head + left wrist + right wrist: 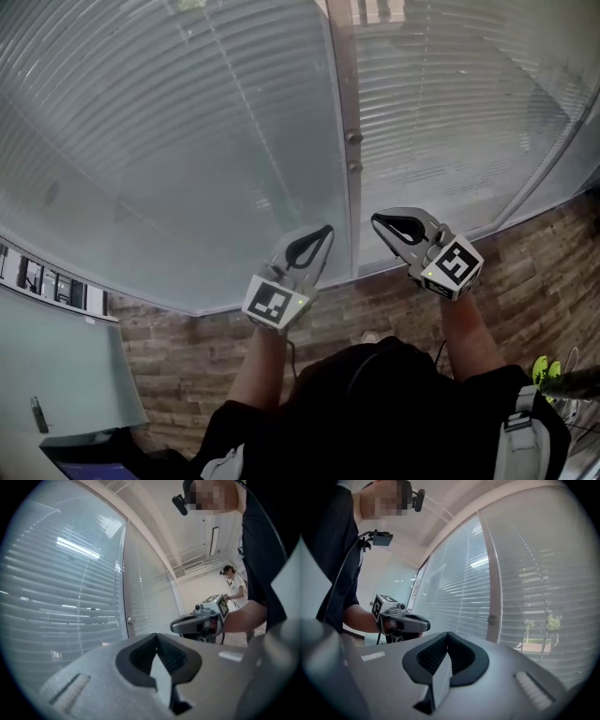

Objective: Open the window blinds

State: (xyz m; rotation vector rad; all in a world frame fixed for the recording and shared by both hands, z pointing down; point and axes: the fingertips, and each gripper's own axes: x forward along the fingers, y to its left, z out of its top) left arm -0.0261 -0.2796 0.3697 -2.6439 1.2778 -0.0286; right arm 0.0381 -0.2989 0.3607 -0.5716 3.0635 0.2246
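Note:
White slatted blinds point(187, 141) hang lowered behind two glass panes, with a grey upright frame point(349, 94) between them that carries two small knobs point(353, 138). My left gripper point(324, 231) is held level just left of the frame, short of the glass, its jaws shut with nothing in them. My right gripper point(378, 221) is just right of the frame, also shut and empty. In the left gripper view the blinds point(70, 597) fill the left and the right gripper point(199, 620) hangs alongside. The right gripper view shows the frame point(492, 592), a knob point(491, 619) and the left gripper point(401, 620).
A wood-plank floor point(525, 272) runs along the foot of the window. A pale desk top point(56, 366) stands at the lower left. Yellow-green shoes point(548, 370) lie at the right edge. Another person point(232, 581) stands far back in the room.

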